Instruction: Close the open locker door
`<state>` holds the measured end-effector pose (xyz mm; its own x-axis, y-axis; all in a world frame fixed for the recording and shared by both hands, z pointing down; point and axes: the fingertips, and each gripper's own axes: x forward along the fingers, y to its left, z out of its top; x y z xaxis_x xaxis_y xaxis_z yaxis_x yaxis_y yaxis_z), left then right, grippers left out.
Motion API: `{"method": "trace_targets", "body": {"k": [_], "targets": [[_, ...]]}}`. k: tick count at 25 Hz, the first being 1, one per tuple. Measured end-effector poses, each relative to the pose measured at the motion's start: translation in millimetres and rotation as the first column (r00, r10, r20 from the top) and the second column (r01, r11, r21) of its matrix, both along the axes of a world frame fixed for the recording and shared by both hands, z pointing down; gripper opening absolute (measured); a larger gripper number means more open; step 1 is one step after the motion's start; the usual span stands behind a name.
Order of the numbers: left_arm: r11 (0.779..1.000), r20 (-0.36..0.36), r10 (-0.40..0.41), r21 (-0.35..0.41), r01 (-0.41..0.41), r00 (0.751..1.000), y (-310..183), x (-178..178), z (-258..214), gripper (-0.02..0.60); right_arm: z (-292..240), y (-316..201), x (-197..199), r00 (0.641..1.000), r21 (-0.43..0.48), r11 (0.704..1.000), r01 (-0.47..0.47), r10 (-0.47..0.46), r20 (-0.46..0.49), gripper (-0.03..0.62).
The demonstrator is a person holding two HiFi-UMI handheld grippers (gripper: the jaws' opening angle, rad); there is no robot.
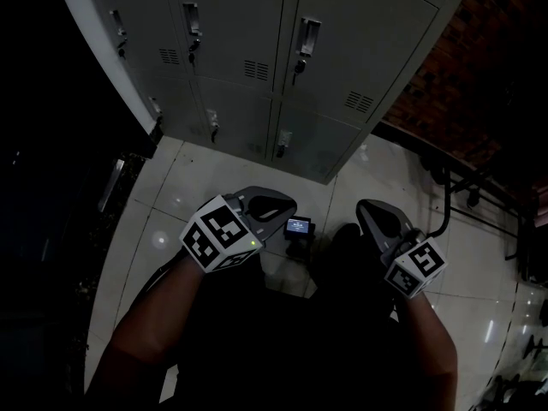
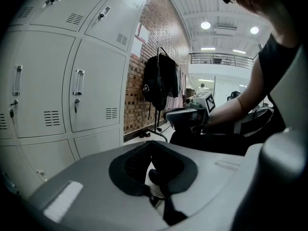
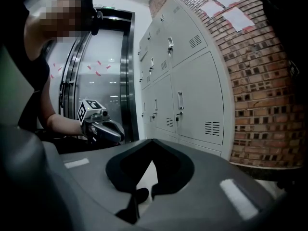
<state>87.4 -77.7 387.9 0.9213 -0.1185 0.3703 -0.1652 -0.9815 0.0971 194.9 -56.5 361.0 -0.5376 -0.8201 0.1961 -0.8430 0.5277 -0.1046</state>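
The grey lockers (image 1: 257, 67) stand ahead of me, and every door I can see lies flush with its handle and lock. They also fill the left of the left gripper view (image 2: 72, 95) and the middle of the right gripper view (image 3: 192, 95). My left gripper (image 1: 287, 205) hangs low over the tiled floor, well short of the lockers, its jaws shut with nothing between them (image 2: 154, 177). My right gripper (image 1: 364, 208) is beside it at the same height, also shut and empty (image 3: 147, 191). Each gripper shows in the other's view, the right gripper (image 2: 185, 114) and the left gripper (image 3: 103, 126).
A small device with a lit screen (image 1: 299, 226) lies on the floor between the grippers. A brick wall (image 1: 479, 84) adjoins the lockers on the right, with a rack of dark clothes (image 2: 161, 85) before it. Glass doors (image 3: 96, 71) stand left of the lockers.
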Motion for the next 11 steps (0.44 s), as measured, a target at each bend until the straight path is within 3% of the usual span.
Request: {"method": "trace_targets", "body": {"k": [11], "targets": [[1.0, 0.007, -0.005, 0.0, 0.005, 1.0, -1.0, -1.7, 0.4, 0.012, 2.1, -2.1, -2.8, 1.0, -0.012, 1.0, 0.005, -0.006, -0.012, 0.002]]}}
